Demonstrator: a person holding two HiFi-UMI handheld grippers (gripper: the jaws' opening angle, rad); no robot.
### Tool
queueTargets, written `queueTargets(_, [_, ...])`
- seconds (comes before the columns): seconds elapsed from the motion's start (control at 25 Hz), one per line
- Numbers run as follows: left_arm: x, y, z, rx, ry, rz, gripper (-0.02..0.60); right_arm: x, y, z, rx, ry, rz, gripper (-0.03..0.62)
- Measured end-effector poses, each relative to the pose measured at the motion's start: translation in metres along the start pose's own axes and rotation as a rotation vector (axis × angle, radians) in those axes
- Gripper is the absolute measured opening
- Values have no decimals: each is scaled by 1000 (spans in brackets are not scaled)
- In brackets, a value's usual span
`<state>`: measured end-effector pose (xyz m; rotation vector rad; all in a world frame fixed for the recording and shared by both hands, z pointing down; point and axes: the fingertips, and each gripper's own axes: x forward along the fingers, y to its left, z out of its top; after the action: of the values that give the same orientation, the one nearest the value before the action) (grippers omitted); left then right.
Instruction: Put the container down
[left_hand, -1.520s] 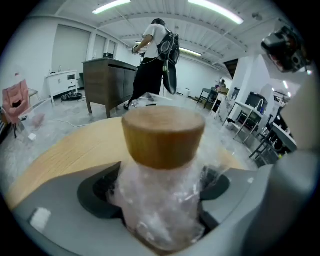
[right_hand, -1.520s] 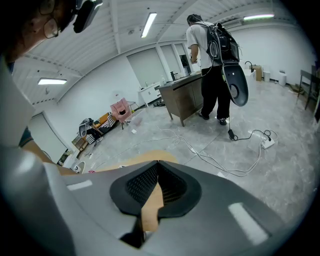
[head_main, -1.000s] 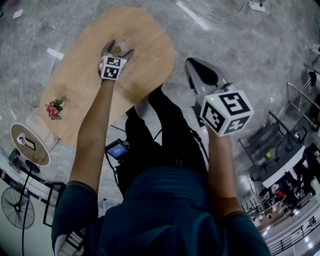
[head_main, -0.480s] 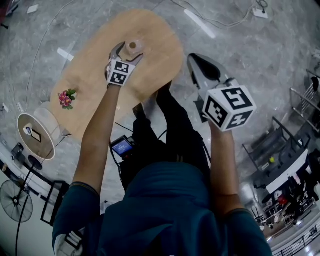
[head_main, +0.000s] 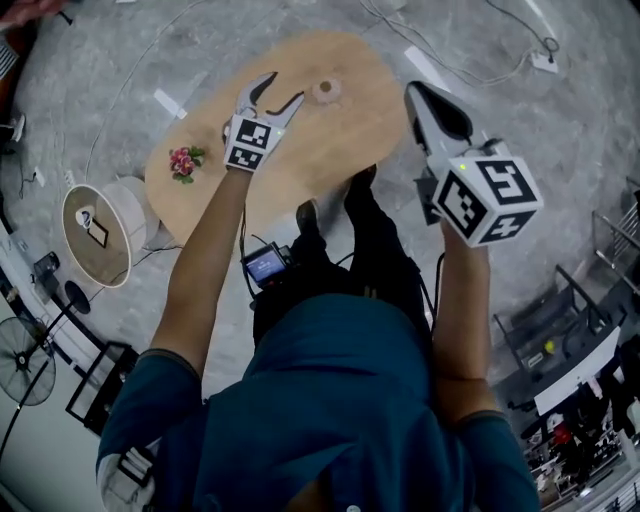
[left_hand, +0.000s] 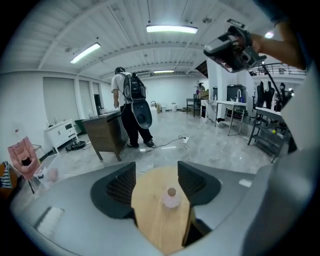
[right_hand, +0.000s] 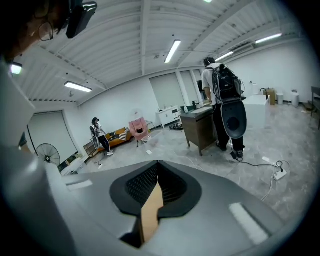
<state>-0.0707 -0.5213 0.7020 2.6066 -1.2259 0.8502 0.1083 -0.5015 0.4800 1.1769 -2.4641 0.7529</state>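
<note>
1. Two claws are in use. The left claw (head_main: 283, 90) is over the bench (head_main: 300, 150), with its jaws partly apart and closing and its pads touching nothing. The right claw (right_hand: 158, 167) has its jaws together, is empty, and is held off the bench's near edge, above the floor.
2. The container (head_main: 325, 90) is a small corked bottle with pale pink contents. It stands upright on the bench, free of both claws. The head view shows it just beside the left claw's tips. In the left gripper view it lies ahead of the jaws on their line, not between the pads.
3. Status (judgement): the container appears to be set down and stands unsupported.
4. Knock-over hazard: the bottle is narrow and looks light. Forward or sideways drift of the left claw could strike it and tip it. Retreat straight back along the jaw line.
5. Re-grip hazard: the jaws are closing with the bottle on their line. If the claw advances, the pads could catch the cork or neck and drag the bottle.
6. Roll-off hazard: once tipped, a round bottle could roll off the bench onto the hard floor. Whether it would break cannot be told.
7. The posy of flowers (head_main: 183, 160) lies well apart, at the bench's left end, clear of a straight retreat.
</note>
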Motion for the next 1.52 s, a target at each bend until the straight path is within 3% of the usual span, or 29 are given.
queueTargets(0.36, [-151, 56, 116, -8, -216, 129, 120, -37, 73, 80, -88, -123, 47, 9])
queueTargets(0.52, [-213, 63, 153, -33, -267, 139, 92, -57, 105, 112, -107, -188, 94, 9])
queueTargets(0.68, [-271, 61, 182, -82, -295, 102, 92, -77, 148, 135, -134, -240, 182, 8])
queueTargets(0.8, [-314, 54, 201, -105, -336, 71, 92, -96, 185, 142, -205, -241, 231, 6])
queueTargets(1.0, [-378, 47, 219, -158, -424, 52, 92, -122, 222, 148, -258, -289, 237, 6])
queueTargets(1.24, [-426, 26, 236, -109, -478, 47, 92, -157, 233, 152, -273, -344, 199, 6])
queueTargets(1.52, [-443, -4, 245, -73, -491, 4, 92, -192, 233, 152, -273, -377, 157, 6])
